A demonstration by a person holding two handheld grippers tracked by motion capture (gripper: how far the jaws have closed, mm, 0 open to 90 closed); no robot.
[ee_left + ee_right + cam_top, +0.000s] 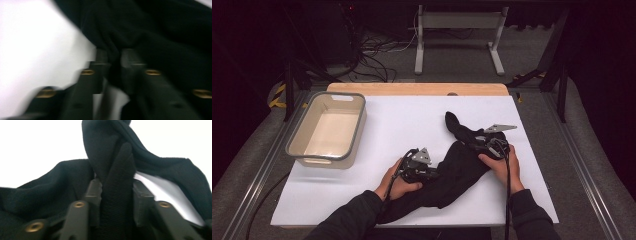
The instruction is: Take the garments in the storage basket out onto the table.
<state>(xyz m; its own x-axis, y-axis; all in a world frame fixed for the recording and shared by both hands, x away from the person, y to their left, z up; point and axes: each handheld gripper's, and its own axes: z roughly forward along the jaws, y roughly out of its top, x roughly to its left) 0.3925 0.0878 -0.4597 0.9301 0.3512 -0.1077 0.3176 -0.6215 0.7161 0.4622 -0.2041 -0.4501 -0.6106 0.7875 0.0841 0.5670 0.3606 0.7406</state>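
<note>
High view: I have both hands at the lower middle of the frame, on a white rectangular tabletop (402,125), working on a black crumpled fabric garment (457,172) that runs from the bottom centre up toward the right of centre, where a narrow end of it pokes upward. My left gripper (419,167) sits just left of the cloth's middle and touches its edge; my right gripper (489,142) is at the cloth's upper right part, my hand wrapped round it. A beige rectangular plastic tub with a grey rim (293,142) stands at the left of the frame, well apart from the cloth and from my hands. In the left gripper view, which is blurred, my left gripper (113,58) has a fold of the black garment (150,32) pinched between its two jaws, which stand close together on it, with white table in the left half of the frame. In the right gripper view my right gripper (116,191) has a thick upright ridge of the garment (117,177) clamped between its jaws, both pads pressed against the fabric, and the rest of the cloth spreads to lower left and right.
</note>
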